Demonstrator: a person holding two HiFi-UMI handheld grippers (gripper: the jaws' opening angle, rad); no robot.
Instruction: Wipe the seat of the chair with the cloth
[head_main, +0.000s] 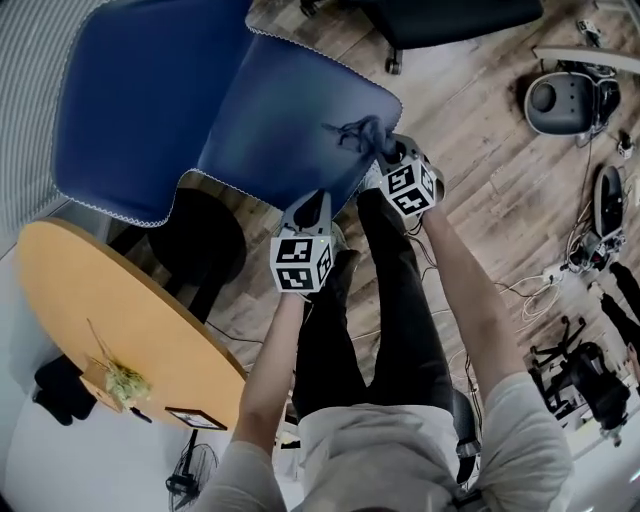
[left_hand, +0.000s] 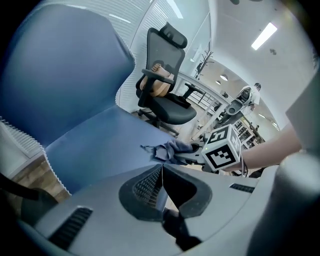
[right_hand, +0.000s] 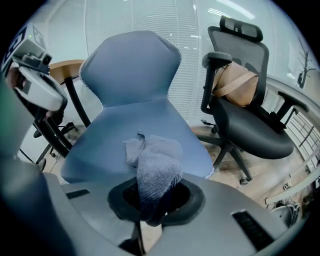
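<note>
Nothing legible anywhere — no text, no labels

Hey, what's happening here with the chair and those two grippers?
A person holds a gripper in each hand over a blue chair's seat. The right gripper is shut on a bluish cloth, which lies on the seat near its front edge. The left gripper is beside it, jaws together and empty.
</note>
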